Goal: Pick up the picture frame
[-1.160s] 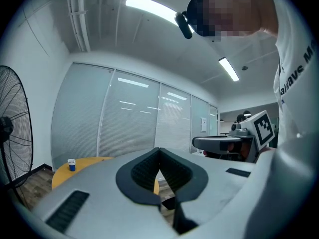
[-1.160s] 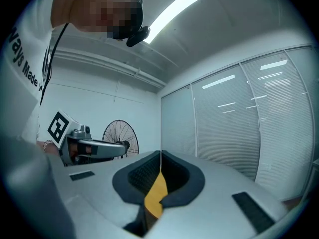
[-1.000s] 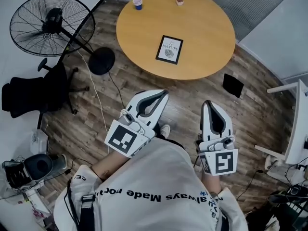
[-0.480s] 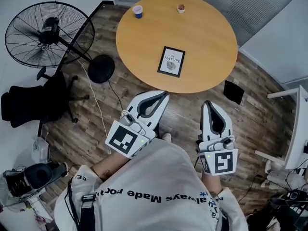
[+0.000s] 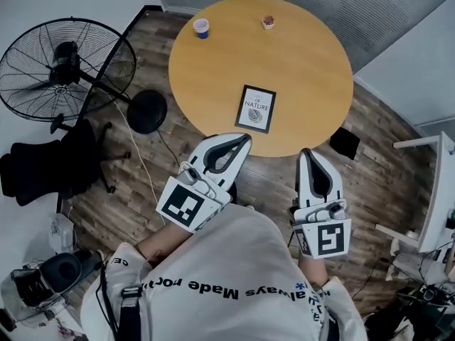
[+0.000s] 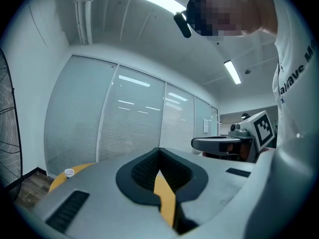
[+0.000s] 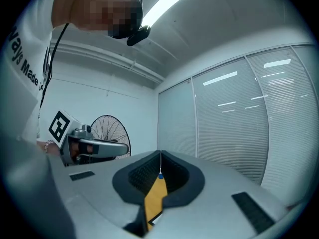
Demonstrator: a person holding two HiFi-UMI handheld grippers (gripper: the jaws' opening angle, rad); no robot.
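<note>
A small black picture frame (image 5: 256, 109) with a white print lies flat on the round wooden table (image 5: 313, 62), near its front edge. My left gripper (image 5: 246, 138) is shut and empty, its tip just short of the table's front rim, below the frame. My right gripper (image 5: 307, 152) is shut and empty too, its tip at the rim to the frame's lower right. In the left gripper view the shut jaws (image 6: 159, 153) point level over the tabletop, and the other gripper (image 6: 219, 144) shows at right. The right gripper view shows its shut jaws (image 7: 160, 158) with a sliver of table between them.
A small cup (image 5: 201, 27) and a little brown object (image 5: 268, 22) stand at the table's far side. A big floor fan (image 5: 64, 69) and a black chair (image 5: 50, 165) are at left. A dark square thing (image 5: 346, 143) lies on the wooden floor by the table, white furniture (image 5: 434, 190) at right.
The table and the frame have slid down the head view toward both grippers; the person has walked closer. Both grippers stay shut and in the same pose.
</note>
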